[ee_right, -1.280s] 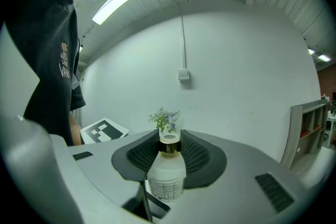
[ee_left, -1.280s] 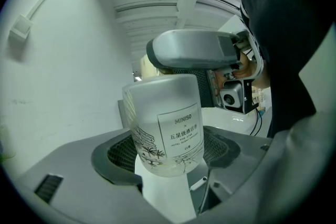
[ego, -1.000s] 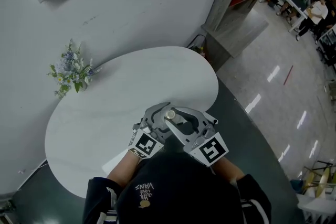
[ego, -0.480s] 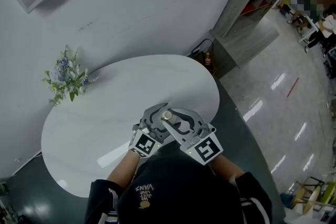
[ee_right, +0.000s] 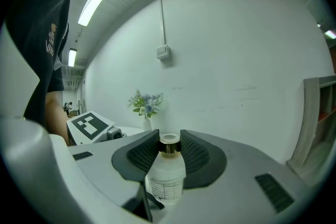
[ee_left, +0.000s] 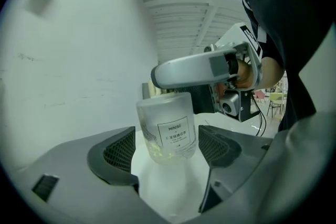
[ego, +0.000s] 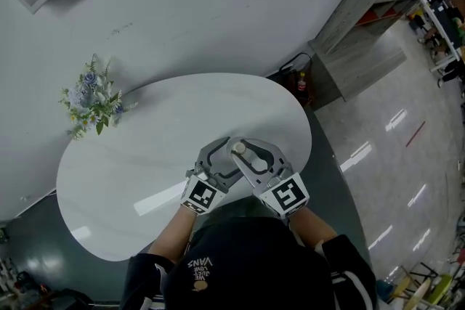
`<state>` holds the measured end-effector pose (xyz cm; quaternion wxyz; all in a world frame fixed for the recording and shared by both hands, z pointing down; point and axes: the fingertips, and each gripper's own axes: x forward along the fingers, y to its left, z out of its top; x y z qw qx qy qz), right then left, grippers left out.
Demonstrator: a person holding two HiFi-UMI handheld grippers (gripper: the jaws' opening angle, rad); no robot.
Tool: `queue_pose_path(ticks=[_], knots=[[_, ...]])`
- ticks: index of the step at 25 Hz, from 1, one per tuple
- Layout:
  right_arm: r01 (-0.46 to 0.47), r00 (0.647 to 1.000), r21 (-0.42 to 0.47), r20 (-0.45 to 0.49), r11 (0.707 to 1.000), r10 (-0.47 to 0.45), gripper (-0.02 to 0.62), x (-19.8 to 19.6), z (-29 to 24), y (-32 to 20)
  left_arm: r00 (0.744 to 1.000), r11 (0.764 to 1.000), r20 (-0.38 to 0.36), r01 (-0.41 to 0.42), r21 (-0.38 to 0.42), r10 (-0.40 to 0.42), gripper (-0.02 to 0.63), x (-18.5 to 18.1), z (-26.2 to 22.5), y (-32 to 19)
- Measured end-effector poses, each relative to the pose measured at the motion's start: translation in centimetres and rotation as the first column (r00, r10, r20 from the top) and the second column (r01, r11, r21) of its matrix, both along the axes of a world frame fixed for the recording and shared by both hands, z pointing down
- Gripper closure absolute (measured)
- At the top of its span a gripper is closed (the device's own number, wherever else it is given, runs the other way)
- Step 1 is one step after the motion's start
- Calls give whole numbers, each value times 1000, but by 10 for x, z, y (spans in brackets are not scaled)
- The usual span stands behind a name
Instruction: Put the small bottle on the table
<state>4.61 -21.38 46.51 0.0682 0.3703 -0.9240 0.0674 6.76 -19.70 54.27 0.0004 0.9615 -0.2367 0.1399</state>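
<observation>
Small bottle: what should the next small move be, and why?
Probably ease the right gripper straight down until the small bottle stands on the table, then let go. That gripper is shut on the bottle's neck, while the left gripper has its jaws apart beside the body and carries nothing. The bottle sits tilted over the white table; whether its base touches is unclear.

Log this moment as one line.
right gripper: shut on small bottle neck | left gripper: open, fingers either side of it | table: beneath small bottle
</observation>
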Motion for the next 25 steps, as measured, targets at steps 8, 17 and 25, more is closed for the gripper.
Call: queue_pose_path(ticks=[8,17,25], knots=[[-46,999,-60,-24,997,44,451,12,47,-39,991,989,10,132,-72,-131,229,-32,16,5],[-79,996,-76,-56,994,75,451,13,86,-75,965,959,29,264,-104,-262,229,-70,23,12],[-95,994,-82,-68,992,89,451,15,107,-103,931,921,59,364,-139,-360,229,-99,34,22]])
